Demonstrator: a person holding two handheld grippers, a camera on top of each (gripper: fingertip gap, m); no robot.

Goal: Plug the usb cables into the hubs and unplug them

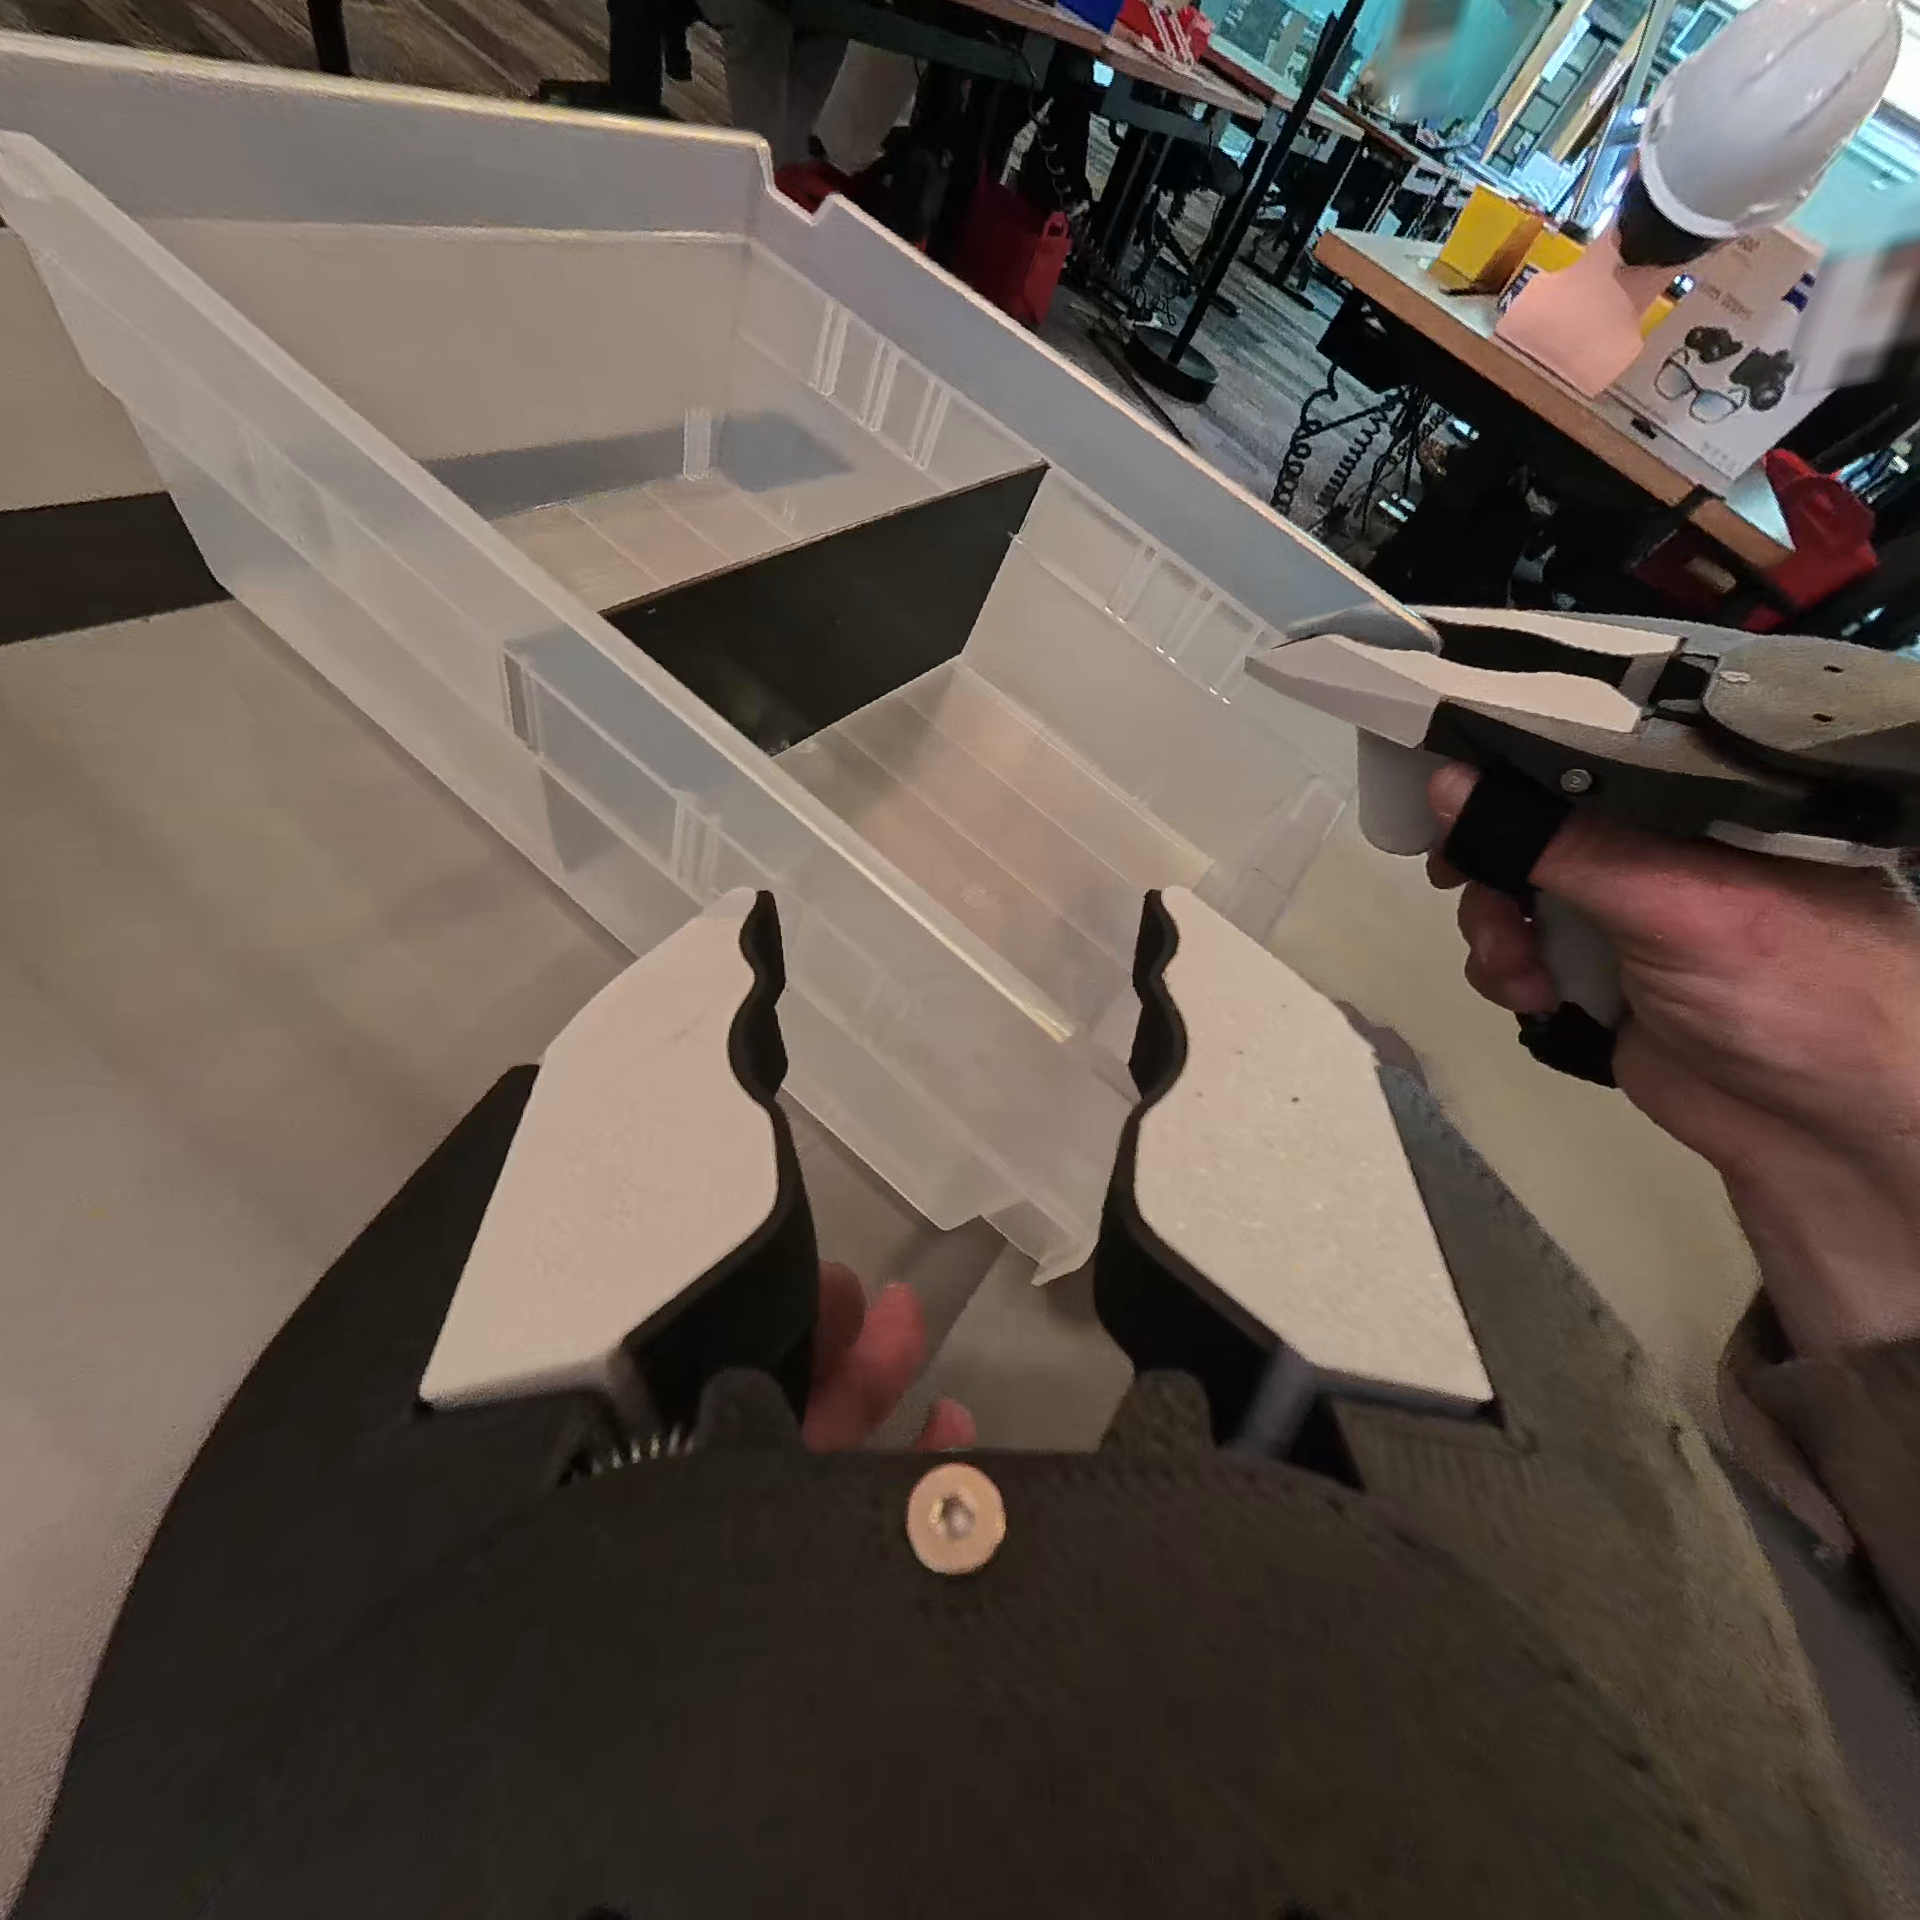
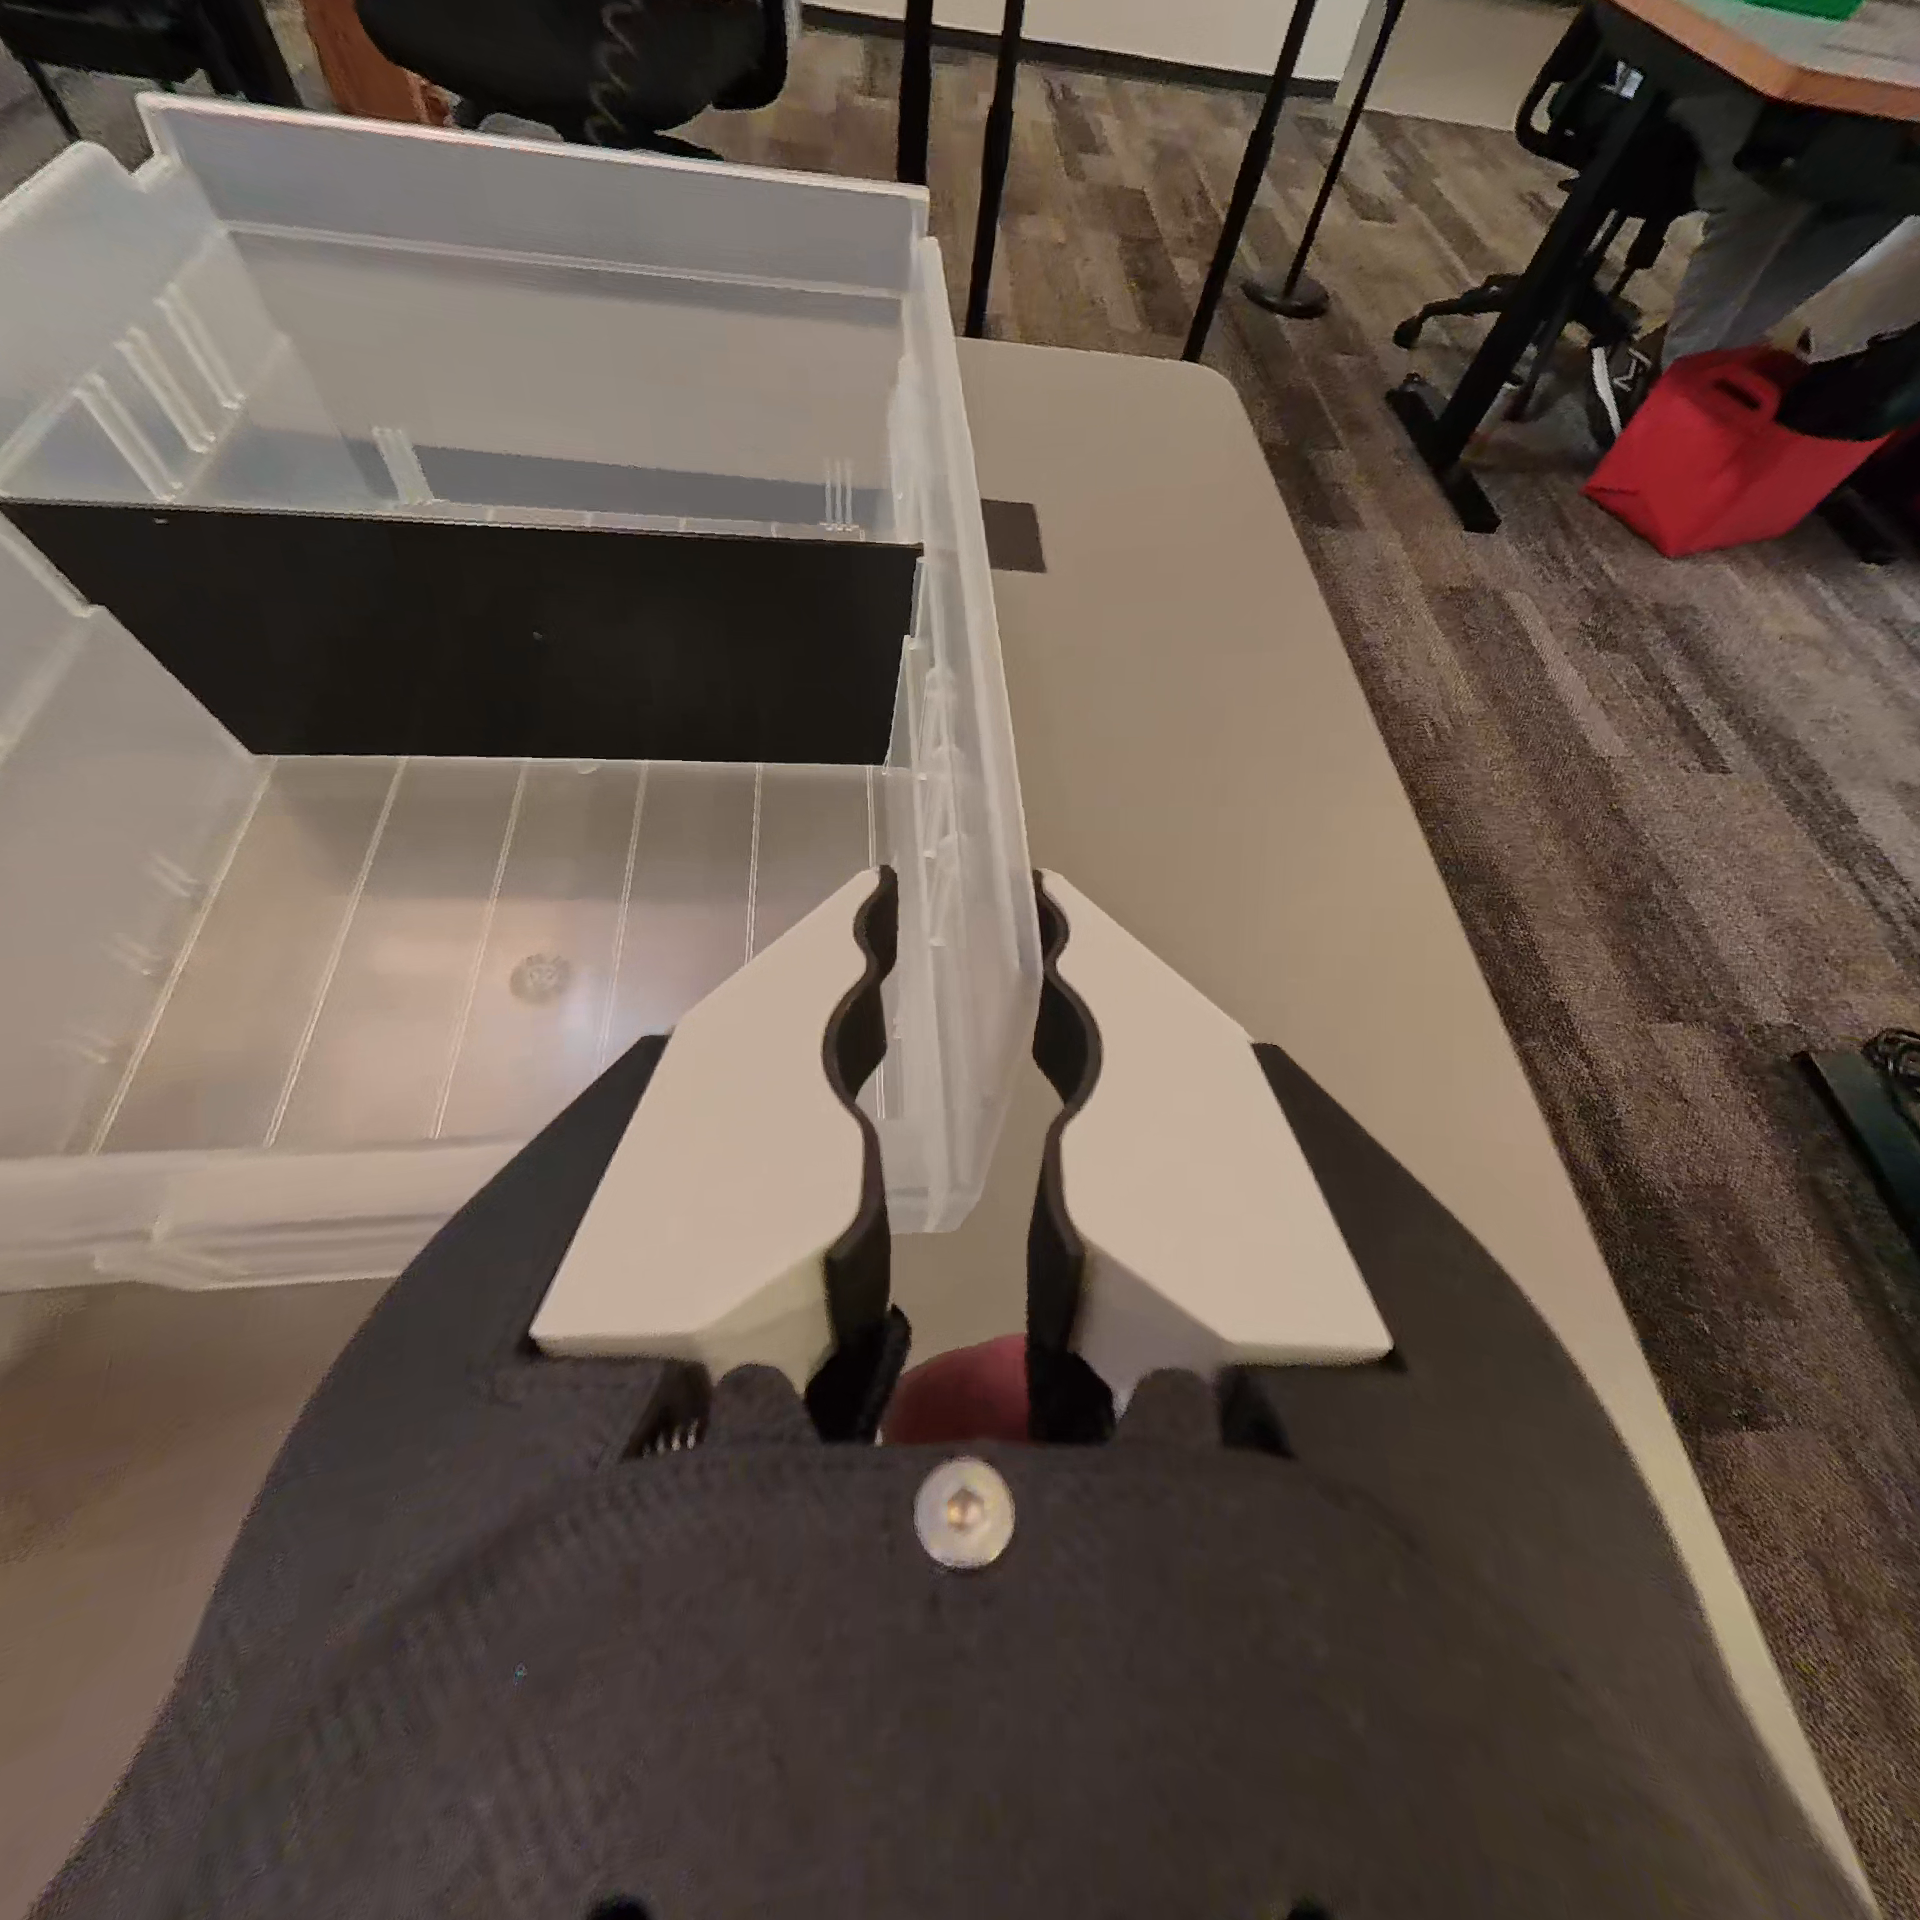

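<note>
Bin [image 2: 520, 935]: clear plastic, on a pale table [image 2: 1195, 727]; black divider [image 2: 499, 644] across its middle.
Right gripper [image 2: 961, 904]: clamped on the bin's right wall, near corner.
Left gripper [image 1: 956, 914]: jaws apart, straddling the bin's left wall, seemingly without touching.
Cables, hubs: none visible in either view.
Far right: white helmet [image 1: 1766, 104] on another table.

Both wrist views close on bin [image 1: 644, 665]
</note>
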